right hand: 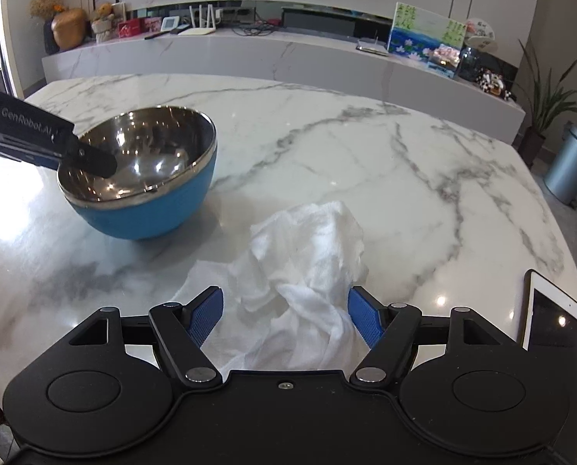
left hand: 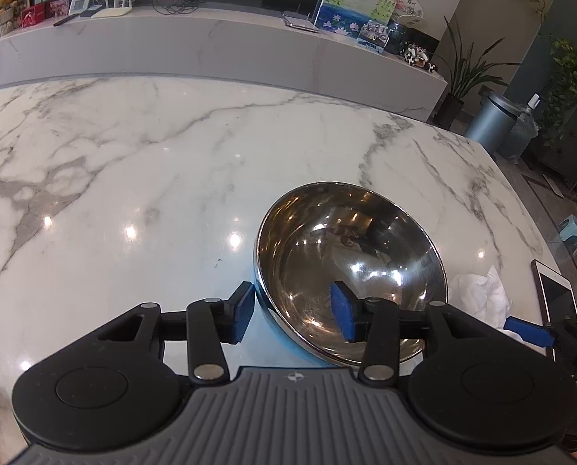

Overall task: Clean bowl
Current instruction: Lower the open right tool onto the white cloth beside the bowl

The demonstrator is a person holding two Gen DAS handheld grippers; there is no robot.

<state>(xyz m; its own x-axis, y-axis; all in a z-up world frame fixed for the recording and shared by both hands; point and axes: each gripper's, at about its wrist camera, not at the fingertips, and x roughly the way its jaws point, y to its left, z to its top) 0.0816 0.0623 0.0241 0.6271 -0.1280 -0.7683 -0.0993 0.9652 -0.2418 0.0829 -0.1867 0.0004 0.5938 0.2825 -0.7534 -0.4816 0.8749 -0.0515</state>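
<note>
One bowl (right hand: 141, 178), one cloth (right hand: 304, 255), left tongs (left hand: 292, 316) apart astride rim, right tongs (right hand: 284, 319) apart

- The tabletop (right hand: 366, 155) was glossy white marble with grey veins.
- A blue bowl (right hand: 141, 209) stood on it.
- A crumpled white cloth (right hand: 304, 263) lay near the bowl.
- A white tablet (right hand: 555, 333) lay at its right edge.

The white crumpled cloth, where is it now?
The white crumpled cloth lies on the marble table, between the fingers of the open right claw, right of the blue steel-lined bowl.
</note>
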